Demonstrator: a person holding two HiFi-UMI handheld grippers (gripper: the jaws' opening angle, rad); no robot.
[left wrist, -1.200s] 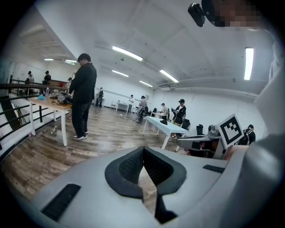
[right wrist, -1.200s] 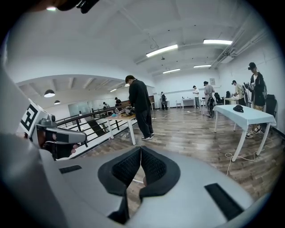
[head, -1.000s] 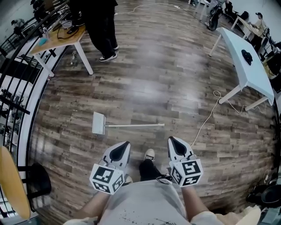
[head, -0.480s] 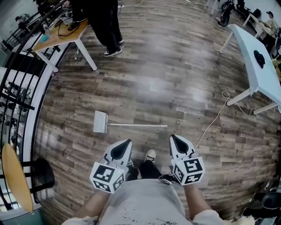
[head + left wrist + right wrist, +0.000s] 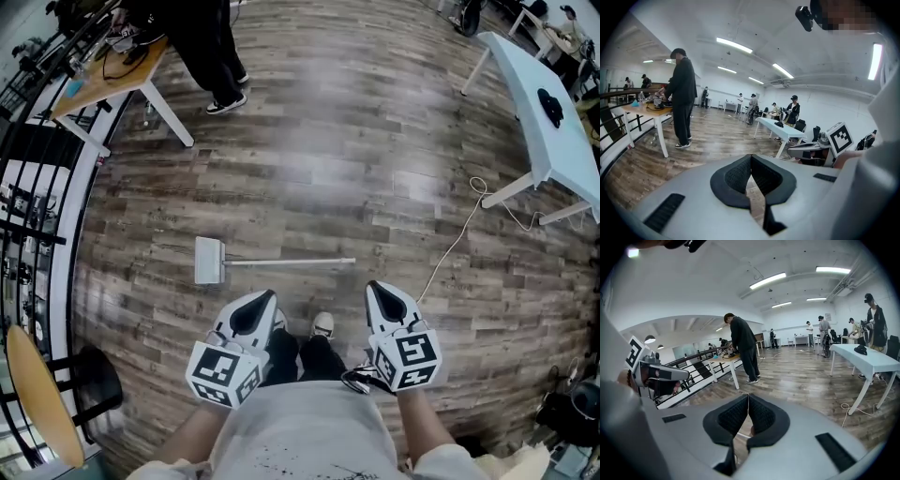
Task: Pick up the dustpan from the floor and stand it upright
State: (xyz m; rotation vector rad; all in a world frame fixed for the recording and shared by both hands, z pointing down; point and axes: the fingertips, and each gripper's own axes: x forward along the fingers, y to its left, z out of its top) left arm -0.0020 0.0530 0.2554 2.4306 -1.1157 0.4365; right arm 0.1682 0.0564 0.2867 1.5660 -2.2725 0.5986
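The dustpan (image 5: 209, 261) lies flat on the wood floor, a white pan with a long thin handle (image 5: 291, 262) running to the right. In the head view my left gripper (image 5: 266, 296) hovers just short of the handle, right of the pan. My right gripper (image 5: 373, 287) hovers near the handle's free end. Neither touches the dustpan. Both are shut with nothing between the pads, as the left gripper (image 5: 750, 157) and right gripper (image 5: 748, 396) show in their own views. My shoe (image 5: 322, 325) stands between them.
A white table (image 5: 534, 103) stands at the right, with a white cable (image 5: 459, 234) trailing across the floor below it. A wooden table (image 5: 103, 80) and a standing person (image 5: 211, 47) are at the upper left. A black railing (image 5: 37, 187) and a black stool (image 5: 94, 384) line the left side.
Both grippers have come a little closer to the dustpan's handle and stayed shut. The dustpan has not moved on the floor.
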